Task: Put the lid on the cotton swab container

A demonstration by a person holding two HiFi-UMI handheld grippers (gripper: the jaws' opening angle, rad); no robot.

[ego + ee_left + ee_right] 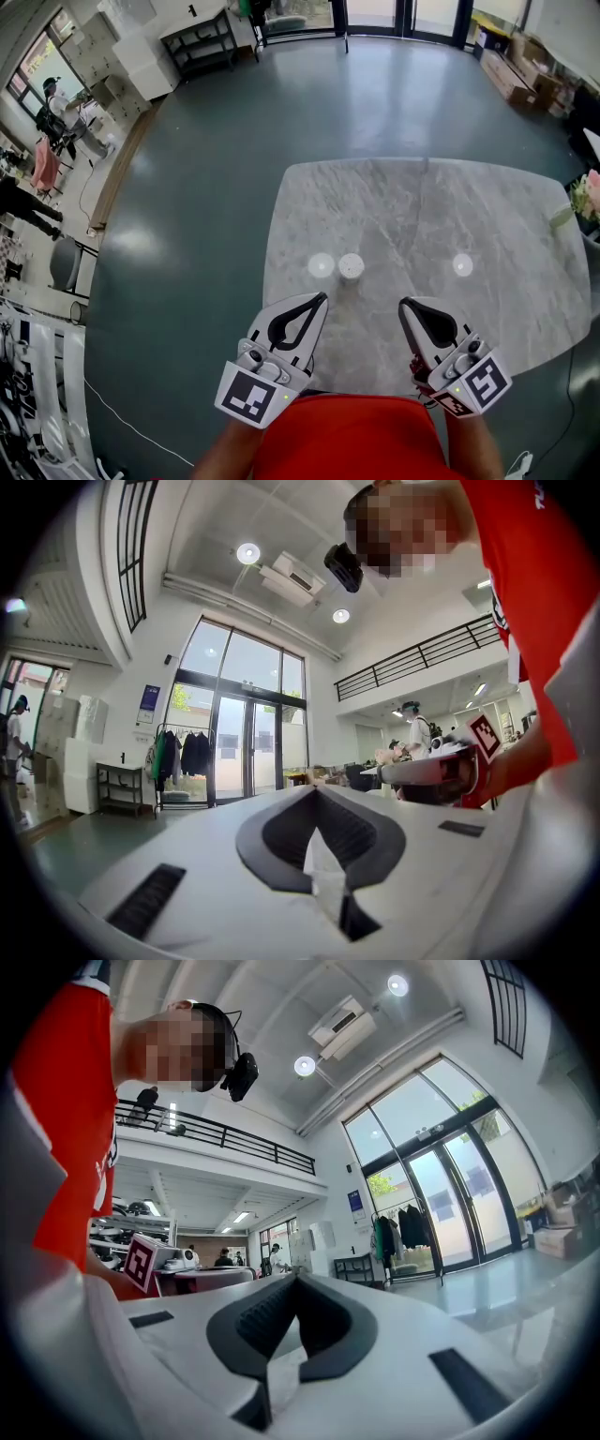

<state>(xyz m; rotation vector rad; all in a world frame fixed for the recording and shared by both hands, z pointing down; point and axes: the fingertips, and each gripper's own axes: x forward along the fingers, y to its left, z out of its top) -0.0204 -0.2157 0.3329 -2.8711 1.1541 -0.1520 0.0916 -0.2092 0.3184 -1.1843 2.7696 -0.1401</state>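
Note:
A small white cylindrical cotton swab container (pixel 351 268) stands upright on the marble table (pixel 422 206), toward its near left. Just left of it lies a round white patch (pixel 321 265), and a similar one (pixel 462 264) lies to the right; I cannot tell whether either is the lid or glare. My left gripper (pixel 323 296) hangs over the table's near edge, shut and empty, its tips a little short of the container. My right gripper (pixel 403 302) is level with it, jaws together and empty. Both gripper views tilt upward at the room, showing closed jaws (pixel 316 789) (pixel 295 1277) and no table.
Flowers (pixel 588 195) reach in at the table's right edge. Grey floor surrounds the table. A black shelf rack (pixel 202 42) and cardboard boxes (pixel 516 73) stand far off, with people (pixel 56 108) at the left.

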